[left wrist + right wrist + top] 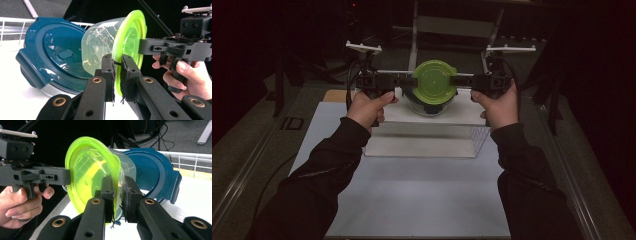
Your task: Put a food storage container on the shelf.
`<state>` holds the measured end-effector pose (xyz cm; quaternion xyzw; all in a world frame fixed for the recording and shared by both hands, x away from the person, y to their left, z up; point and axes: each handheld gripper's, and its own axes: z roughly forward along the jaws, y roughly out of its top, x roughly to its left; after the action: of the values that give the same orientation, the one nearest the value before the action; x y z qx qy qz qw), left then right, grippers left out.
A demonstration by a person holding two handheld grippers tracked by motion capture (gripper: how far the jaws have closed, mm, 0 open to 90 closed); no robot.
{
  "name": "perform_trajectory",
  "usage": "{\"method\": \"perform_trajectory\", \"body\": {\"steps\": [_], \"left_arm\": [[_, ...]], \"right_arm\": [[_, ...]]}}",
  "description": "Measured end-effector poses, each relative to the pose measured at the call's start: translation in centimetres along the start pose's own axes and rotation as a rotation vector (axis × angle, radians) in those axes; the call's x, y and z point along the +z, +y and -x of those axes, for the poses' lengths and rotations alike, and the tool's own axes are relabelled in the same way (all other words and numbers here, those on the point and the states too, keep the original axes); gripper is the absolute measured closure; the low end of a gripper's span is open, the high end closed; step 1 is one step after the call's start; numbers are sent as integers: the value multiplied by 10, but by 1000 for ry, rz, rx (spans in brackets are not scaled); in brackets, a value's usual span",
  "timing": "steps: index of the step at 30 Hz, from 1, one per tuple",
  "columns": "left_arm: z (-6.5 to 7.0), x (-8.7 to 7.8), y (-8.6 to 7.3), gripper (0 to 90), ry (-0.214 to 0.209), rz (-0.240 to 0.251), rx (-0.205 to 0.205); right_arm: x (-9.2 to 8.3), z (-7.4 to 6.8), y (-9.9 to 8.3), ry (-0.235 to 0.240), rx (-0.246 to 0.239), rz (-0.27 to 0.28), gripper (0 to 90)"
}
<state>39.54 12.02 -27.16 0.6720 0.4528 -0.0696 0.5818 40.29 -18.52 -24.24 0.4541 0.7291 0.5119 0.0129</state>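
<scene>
Landmark: the clear container with the green lid.

Nearest the camera in the high view, two dark sleeves come in over the white table mat.

Left hand is left of the container, right hand is right of it, roughly level with each other.

Left gripper: clenched on the lid's rim, green edge pinched between the pads, seen in the left gripper view.

Right gripper: same on the opposite rim, jaws clamped on the lid edge and container lip.

Container hangs between the two grippers, lid up in the high view, above a white raised platform.

Under it on the platform: a second container with a dark blue lid, close, contact can't be told.

Past the blue lid, a white wire rack. Beyond that, dark floor and cables.
</scene>
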Motion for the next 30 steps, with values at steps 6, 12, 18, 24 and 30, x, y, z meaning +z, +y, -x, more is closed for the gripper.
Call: {"method": "perform_trajectory", "body": {"steps": [6,12,18,24,30], "left_arm": [[-5,4,3,799,6,31,-30],[-8,8,8,769,30,55,-32],[-12,15,12,722,59,73,-35],[-17,20,15,646,98,106,-28],[-21,23,16,573,130,127,-32]], "right_arm": [[5,3,8,-7,14,-17,789],[12,6,15,-42,22,-18,751],[18,13,20,-56,47,-5,705],[23,16,25,-61,53,-5,669],[25,20,24,-66,61,4,562]]}}
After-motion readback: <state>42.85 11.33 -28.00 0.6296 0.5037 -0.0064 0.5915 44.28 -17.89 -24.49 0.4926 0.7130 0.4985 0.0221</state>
